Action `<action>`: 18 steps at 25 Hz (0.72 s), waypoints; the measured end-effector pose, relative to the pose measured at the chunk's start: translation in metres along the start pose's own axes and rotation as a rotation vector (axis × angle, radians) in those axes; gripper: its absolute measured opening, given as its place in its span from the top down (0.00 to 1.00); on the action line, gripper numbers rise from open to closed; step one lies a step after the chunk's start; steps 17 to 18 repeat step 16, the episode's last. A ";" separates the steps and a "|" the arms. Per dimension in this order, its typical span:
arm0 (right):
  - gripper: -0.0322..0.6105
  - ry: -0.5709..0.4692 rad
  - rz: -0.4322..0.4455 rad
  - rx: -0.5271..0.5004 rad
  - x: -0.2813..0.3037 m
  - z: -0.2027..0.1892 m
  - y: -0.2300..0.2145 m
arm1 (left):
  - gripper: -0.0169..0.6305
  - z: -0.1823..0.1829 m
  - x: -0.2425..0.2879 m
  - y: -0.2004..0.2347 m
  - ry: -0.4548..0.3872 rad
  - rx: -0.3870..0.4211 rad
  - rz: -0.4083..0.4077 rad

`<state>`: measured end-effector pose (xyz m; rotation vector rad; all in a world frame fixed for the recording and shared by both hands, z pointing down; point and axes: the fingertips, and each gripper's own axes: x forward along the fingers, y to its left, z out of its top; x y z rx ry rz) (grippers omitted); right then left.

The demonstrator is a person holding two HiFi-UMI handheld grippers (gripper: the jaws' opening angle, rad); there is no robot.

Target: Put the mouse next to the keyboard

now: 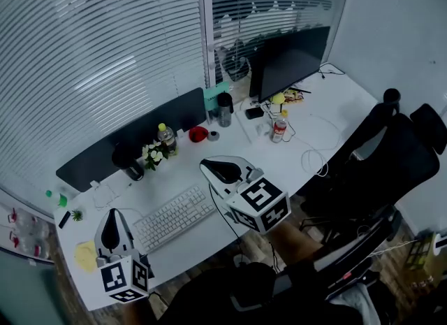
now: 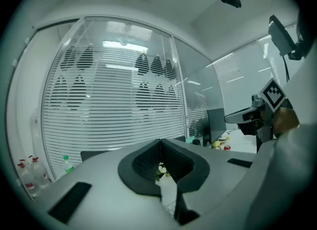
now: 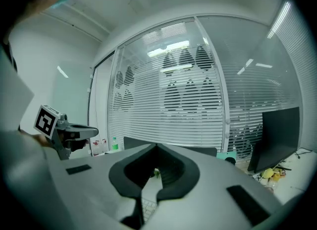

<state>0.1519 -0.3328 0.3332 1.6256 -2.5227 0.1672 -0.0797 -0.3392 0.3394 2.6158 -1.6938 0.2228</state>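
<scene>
Left gripper (image 1: pixel 111 219), over the near left end of the white desk (image 1: pixel 328 131): jaws closed tip to tip, with nothing between the pads. A yellow object (image 1: pixel 85 255) lies just to its left. Ahead of it stand a small bunch of flowers (image 1: pixel 154 154) and a clear bottle (image 1: pixel 166 138) with a yellow cap. The keyboard (image 1: pixel 174 215) lies slanted on the desk between the two grippers, just right of the left gripper and touched by neither. Right gripper (image 1: pixel 216 168), over the desk beside the keyboard's right end: jaws likewise fully closed and empty. Ahead of its tips lie a small red rounded object (image 1: pixel 198 133) and a dark tumbler (image 1: pixel 224 109). Farther ahead and to its right, a small dark object (image 1: pixel 253 112) sits at the foot of the monitor (image 1: pixel 288 65). The mouse cannot be picked out with certainty: it may be the red or the dark object, and both lie beyond the right gripper, well apart from the keyboard. A black office chair (image 1: pixel 391 156) stands to the right of the right gripper.
</scene>
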 end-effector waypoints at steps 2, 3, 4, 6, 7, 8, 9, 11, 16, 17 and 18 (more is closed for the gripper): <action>0.95 0.001 -0.003 0.001 0.001 0.001 -0.001 | 0.93 0.001 0.001 0.001 -0.003 -0.005 0.002; 0.95 0.002 -0.006 0.003 0.001 0.001 -0.001 | 0.93 0.001 0.001 0.002 -0.003 -0.009 0.001; 0.95 0.003 -0.009 0.004 0.002 0.001 -0.002 | 0.93 0.001 0.002 0.002 -0.002 -0.013 -0.001; 0.95 0.004 -0.012 0.005 0.002 0.000 -0.002 | 0.93 0.000 0.002 0.001 0.001 -0.019 -0.005; 0.95 0.004 -0.013 0.005 0.002 0.000 -0.003 | 0.93 0.000 0.002 0.000 0.003 -0.017 -0.007; 0.95 0.003 -0.013 0.007 0.001 0.000 -0.003 | 0.93 0.000 0.002 0.000 0.005 -0.014 -0.008; 0.95 0.003 -0.014 0.008 0.001 0.001 -0.004 | 0.93 0.001 0.002 -0.001 0.006 -0.011 -0.006; 0.95 0.006 -0.016 0.011 0.001 0.000 -0.005 | 0.93 0.003 0.000 0.001 -0.005 -0.017 0.010; 0.95 0.015 -0.023 0.020 0.001 -0.005 -0.007 | 0.93 0.007 -0.004 0.006 -0.037 -0.058 0.029; 0.95 0.015 -0.023 0.020 0.001 -0.005 -0.007 | 0.93 0.007 -0.004 0.006 -0.037 -0.058 0.029; 0.95 0.015 -0.023 0.020 0.001 -0.005 -0.007 | 0.93 0.007 -0.004 0.006 -0.037 -0.058 0.029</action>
